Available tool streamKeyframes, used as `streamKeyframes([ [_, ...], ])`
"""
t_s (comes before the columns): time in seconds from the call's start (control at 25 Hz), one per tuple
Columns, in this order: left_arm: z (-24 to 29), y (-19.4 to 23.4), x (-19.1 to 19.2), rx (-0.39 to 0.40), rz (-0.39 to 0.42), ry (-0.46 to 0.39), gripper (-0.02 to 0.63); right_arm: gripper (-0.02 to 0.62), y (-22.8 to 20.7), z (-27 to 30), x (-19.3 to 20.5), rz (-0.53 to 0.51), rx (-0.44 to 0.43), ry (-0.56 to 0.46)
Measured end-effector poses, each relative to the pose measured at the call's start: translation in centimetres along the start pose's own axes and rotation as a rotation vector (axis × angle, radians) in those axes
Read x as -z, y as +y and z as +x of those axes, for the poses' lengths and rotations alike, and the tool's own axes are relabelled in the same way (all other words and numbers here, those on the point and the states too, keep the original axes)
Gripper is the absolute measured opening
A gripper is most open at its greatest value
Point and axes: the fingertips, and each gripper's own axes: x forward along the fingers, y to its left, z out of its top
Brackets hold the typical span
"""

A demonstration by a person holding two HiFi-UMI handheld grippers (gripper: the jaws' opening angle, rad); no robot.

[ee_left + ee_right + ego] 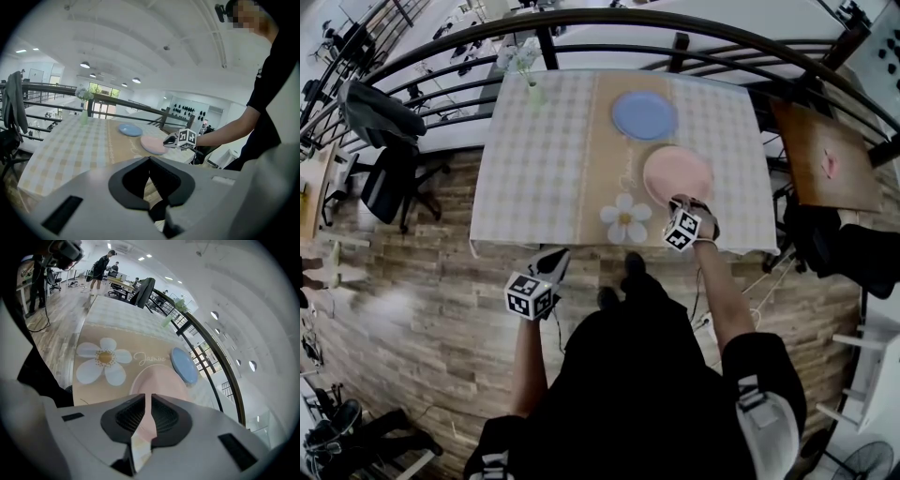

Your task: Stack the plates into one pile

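A blue plate point(644, 115) lies toward the far side of the table's tan runner. A pink plate point(678, 172) lies just nearer, apart from the blue one. My right gripper point(680, 201) is at the pink plate's near rim. In the right gripper view its jaws stand almost together with the pink plate point(157, 379) between them and the blue plate point(183, 365) beyond. My left gripper point(559, 256) hangs over the floor, short of the table's near edge, shut and holding nothing. The left gripper view shows both plates, blue point(130, 130) and pink point(153, 145), far ahead.
The table point(534, 178) has a checked cloth and a runner printed with a daisy point(625, 217). A small vase of flowers point(532, 86) stands at its far left. A curved black railing point(675, 21) runs behind. An office chair point(389, 173) stands left, a wooden table point(825, 155) right.
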Motion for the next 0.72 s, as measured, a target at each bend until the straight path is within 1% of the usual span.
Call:
streamKeyframes([
  [0.36, 2.6, 0.7, -2.3, -0.026, -0.006, -0.006, 0.002, 0.038, -4.4, 2.0, -1.6, -0.032, -0.004, -0.038],
  [0.72, 6.2, 1.3, -5.0, -0.057, -0.023, 0.011, 0.002, 0.038, -8.8, 5.2, -2.5, -0.063, -0.024, -0.075],
])
